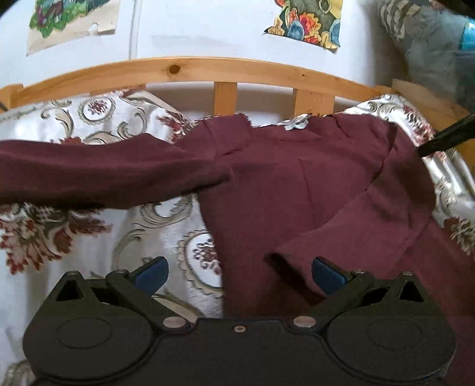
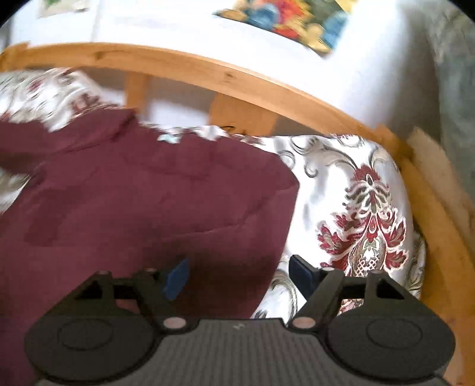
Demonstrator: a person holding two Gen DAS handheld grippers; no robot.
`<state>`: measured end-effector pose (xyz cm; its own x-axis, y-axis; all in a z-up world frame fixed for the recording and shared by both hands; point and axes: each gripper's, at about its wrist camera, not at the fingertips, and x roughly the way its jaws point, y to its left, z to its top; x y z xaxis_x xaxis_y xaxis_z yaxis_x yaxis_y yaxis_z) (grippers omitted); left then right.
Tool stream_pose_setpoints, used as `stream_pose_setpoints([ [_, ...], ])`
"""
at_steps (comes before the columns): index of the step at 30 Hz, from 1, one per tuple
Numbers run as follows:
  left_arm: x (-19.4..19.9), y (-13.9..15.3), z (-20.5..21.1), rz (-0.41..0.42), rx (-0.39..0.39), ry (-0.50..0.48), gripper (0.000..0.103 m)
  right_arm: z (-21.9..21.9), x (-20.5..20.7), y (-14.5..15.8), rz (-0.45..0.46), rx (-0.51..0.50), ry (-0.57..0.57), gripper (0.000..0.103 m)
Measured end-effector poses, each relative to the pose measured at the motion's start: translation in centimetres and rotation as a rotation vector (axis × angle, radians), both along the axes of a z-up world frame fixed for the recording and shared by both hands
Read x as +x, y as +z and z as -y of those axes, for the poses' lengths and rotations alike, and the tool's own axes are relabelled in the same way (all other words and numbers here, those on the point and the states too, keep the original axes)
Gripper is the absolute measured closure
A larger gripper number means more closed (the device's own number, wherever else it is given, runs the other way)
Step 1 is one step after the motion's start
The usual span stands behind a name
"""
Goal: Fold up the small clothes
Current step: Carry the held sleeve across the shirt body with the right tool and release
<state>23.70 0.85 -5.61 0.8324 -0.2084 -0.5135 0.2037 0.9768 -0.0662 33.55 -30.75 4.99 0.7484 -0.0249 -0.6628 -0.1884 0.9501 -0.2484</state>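
A maroon long-sleeved top lies spread on a floral bedspread. One sleeve stretches out to the left and the other sleeve is folded in across the body. My left gripper is open and empty, above the garment's left edge. My right gripper is open and empty, straddling the right edge of the same top. The right wrist view is blurred. A black fingertip of the right gripper shows at the right edge of the left wrist view, over the garment's far right corner.
A wooden slatted bed frame curves round the far side and the right. Behind it is a white wall with colourful paper pictures. A grey patterned blanket hangs at the upper right.
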Motion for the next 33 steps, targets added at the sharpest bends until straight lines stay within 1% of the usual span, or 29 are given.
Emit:
stream_pose_setpoints([
  [2,-0.4,0.0,-0.4,0.023,-0.052,-0.012,0.001,0.9,1.4,-0.4,0.038,0.025,-0.01,0.029],
  [4,-0.8,-0.2,-0.4,0.043,-0.094,-0.02,0.001,1.3,2.7,-0.8,0.05,0.033,-0.024,0.042],
  [5,-0.8,-0.3,-0.2,0.037,-0.096,-0.024,0.001,1.8,3.4,-1.1,0.057,0.05,-0.059,0.051],
  [7,-0.4,-0.7,0.4,0.003,-0.067,-0.035,0.001,3.1,4.6,-1.4,0.053,0.124,-0.129,0.065],
  [8,-0.1,-1.0,0.9,-0.019,-0.036,-0.034,0.001,3.9,5.1,-1.6,0.052,0.172,-0.166,0.084],
  [9,0.1,-1.3,1.2,-0.033,-0.005,-0.029,0.001,4.7,5.4,-1.8,0.047,0.222,-0.194,0.093],
  [10,0.2,-1.6,1.4,-0.043,0.026,-0.025,0.001,5.3,5.6,-1.9,0.049,0.253,-0.208,0.094],
  [11,0.2,-1.9,1.6,-0.051,0.051,-0.019,0.001,5.6,5.5,-1.9,0.058,0.257,-0.211,0.096],
  [12,0.2,-2.1,1.6,-0.054,0.055,-0.02,0.001,5.6,5.5,-1.9,0.071,0.229,-0.208,0.096],
  [14,-0.1,-2.3,1.5,-0.048,0.046,-0.031,0.001,5.5,5.2,-1.8,0.1,0.181,-0.197,0.096],
  [16,-0.2,-2.4,1.6,-0.046,0.058,-0.039,0.001,5.4,5.1,-2.0,0.114,0.15,-0.214,0.095],
  [17,-0.3,-2.4,1.7,-0.045,0.064,-0.043,0.001,5.2,5.1,-2.1,0.12,0.114,-0.219,0.093],
  [19,-0.5,-2.3,1.6,-0.039,0.064,-0.048,0.001,4.2,4.1,-2.1,0.144,0.038,-0.206,0.079],
  [20,-0.5,-2.2,1.5,-0.04,0.057,-0.049,0.001,3.8,3.2,-1.9,0.167,0.023,-0.2,0.068],
  [21,-0.5,-2.1,1.3,-0.04,0.046,-0.049,0.001,3.4,2.0,-1.7,0.191,0.025,-0.188,0.058],
  [22,-0.5,-2.0,1.2,-0.04,0.038,-0.049,0.001,3.2,1.0,-1.8,0.206,0.032,-0.175,0.054],
  [23,-0.5,-2.0,1.2,-0.039,0.032,-0.048,0.001,3.0,-0.2,-2.0,0.213,0.04,-0.171,0.047],
  [24,-0.5,-1.9,1.2,-0.039,0.031,-0.047,0.001,2.9,-1.2,-2.4,0.211,0.042,-0.167,0.043],
  [28,-0.6,-1.9,1.3,-0.036,0.042,-0.035,0.001,2.5,-3.5,-5.4,0.153,-0.002,-0.158,0.041],
  [30,-0.7,-1.7,1.3,-0.028,0.048,-0.032,0.001,2.3,-4.2,-6.4,0.162,-0.019,-0.18,0.036],
  [33,-0.8,-1.2,1.2,-0.019,0.057,-0.008,0.001,2.1,-4.0,-7.5,0.169,-0.044,-0.217,0.031],
])
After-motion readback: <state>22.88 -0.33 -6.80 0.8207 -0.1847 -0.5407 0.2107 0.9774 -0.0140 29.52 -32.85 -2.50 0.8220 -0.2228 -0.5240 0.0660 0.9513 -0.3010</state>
